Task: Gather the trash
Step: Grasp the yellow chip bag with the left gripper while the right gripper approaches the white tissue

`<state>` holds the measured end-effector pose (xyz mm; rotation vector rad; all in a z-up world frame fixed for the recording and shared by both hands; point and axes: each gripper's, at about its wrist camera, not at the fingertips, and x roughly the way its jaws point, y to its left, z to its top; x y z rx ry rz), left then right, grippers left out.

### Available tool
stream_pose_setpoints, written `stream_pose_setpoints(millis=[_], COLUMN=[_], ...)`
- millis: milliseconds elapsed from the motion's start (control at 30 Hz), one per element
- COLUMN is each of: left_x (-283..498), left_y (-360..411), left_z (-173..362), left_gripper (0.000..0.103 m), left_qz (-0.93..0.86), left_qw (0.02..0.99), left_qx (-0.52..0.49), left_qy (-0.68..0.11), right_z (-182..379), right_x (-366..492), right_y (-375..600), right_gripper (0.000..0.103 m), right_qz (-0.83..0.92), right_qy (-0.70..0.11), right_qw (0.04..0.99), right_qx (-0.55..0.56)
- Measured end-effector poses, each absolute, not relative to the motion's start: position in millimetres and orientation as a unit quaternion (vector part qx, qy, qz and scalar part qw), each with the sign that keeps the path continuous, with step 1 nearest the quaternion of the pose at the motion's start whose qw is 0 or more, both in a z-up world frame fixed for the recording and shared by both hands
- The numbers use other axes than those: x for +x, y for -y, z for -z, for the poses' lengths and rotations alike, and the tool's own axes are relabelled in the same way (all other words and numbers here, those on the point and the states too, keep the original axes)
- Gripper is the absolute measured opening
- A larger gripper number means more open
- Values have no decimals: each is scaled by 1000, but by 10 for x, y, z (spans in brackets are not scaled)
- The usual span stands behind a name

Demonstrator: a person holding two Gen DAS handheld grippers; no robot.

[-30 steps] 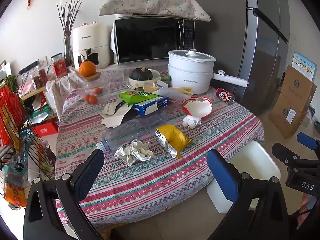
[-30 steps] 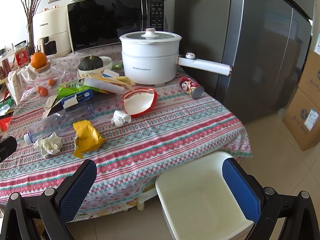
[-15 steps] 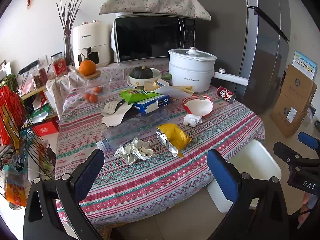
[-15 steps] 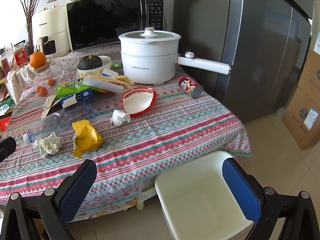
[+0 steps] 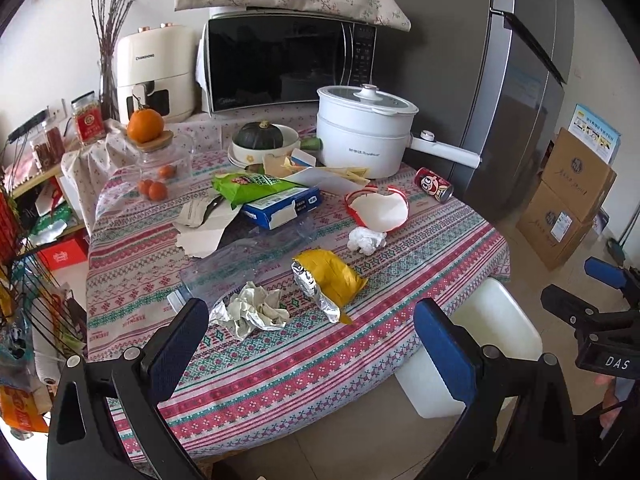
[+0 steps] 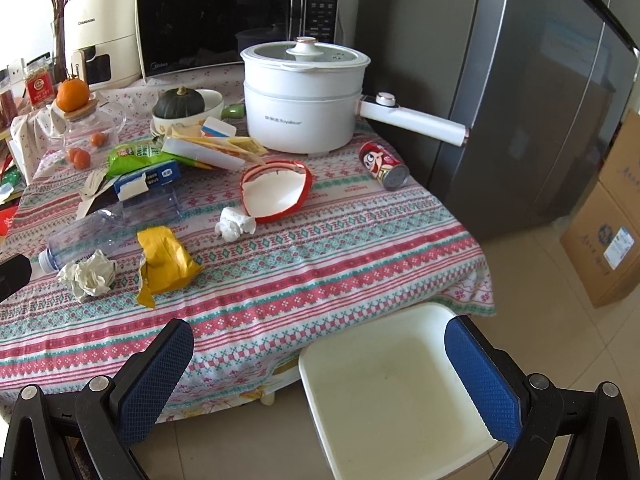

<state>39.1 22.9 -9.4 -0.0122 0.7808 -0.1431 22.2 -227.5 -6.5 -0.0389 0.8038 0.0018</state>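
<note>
Trash lies on the patterned tablecloth [image 5: 280, 360]: a crumpled foil wad [image 5: 254, 310] [image 6: 90, 274], a yellow foil-lined wrapper [image 5: 328, 280] [image 6: 162, 260], a white tissue ball [image 5: 364, 240] [image 6: 234, 224], a crushed clear bottle [image 5: 240, 260] [image 6: 108, 228], a red-rimmed paper bowl [image 5: 380, 210] [image 6: 276, 194], a red can [image 5: 434, 190] [image 6: 384, 166]. An empty white bin [image 6: 392, 384] [image 5: 492, 332] stands on the floor by the table's near edge. My left gripper [image 5: 312, 344] is open, empty, short of the foil wad. My right gripper [image 6: 320, 368] is open, empty, above the bin.
At the back stand a white electric pot [image 6: 304, 96], microwave [image 5: 288, 60], air fryer [image 5: 156, 72], a squash in a bowl [image 5: 260, 140], a blue box [image 5: 280, 206] and green snack bag [image 5: 252, 186]. The fridge [image 6: 540, 100] and cardboard boxes [image 5: 568, 200] are right. A wire rack [image 5: 24, 280] is left.
Both grippers have moved slightly forward toward the table, so the trash looks a little nearer. Nothing on the table has moved. Both jaws stay open.
</note>
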Motion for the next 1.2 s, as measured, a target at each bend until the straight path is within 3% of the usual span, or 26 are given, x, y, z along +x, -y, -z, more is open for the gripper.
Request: stream_pose_setpoints(millis=[333, 567, 800, 900, 933, 1000, 1033, 1067, 1100, 1167, 1200], left_x=[1187, 1644, 2019, 2119, 2133, 2152, 2158, 2145, 2138, 2128, 2116], left_y=[-259, -88, -85, -51, -36, -16, -9, -5, -8, 4, 9], left_z=[634, 1073, 1425, 1549, 1574, 1622, 1642, 1655, 1659, 1638, 1608], left_gripper=[100, 82, 70, 62, 54, 47, 28, 20, 19, 5, 5], left_qz=[147, 160, 113, 111, 112, 117, 116, 119, 122, 135, 142], left_qw=[848, 815, 797, 786, 784, 778, 775, 772, 771, 771, 774], left_qx=[-112, -129, -149, -157, -157, -166, -167, -169, -171, -169, -165], left_qy=[-498, -541, -574, -587, -590, -595, -598, -601, -601, -598, -595], right_z=[-8, 611, 720, 781, 795, 808, 811, 818, 823, 839, 852], right_x=[848, 1287, 1587, 1669, 1690, 1719, 1728, 1738, 1748, 1774, 1791], right_y=[2333, 2434, 2559, 2590, 2597, 2607, 2610, 2616, 2624, 2646, 2659], right_gripper=[103, 98, 97, 97, 97, 97, 97, 97, 97, 96, 95], right_qz=[-46, -83, -60, -57, -57, -54, -53, -53, -52, -48, -46], right_qy=[-435, -513, -522, -528, -529, -530, -530, -530, -531, -531, -532], right_qw=[899, 852, 848, 842, 841, 840, 840, 840, 839, 838, 837], right_qx=[0, 58, 77, 90, 94, 99, 101, 103, 106, 113, 119])
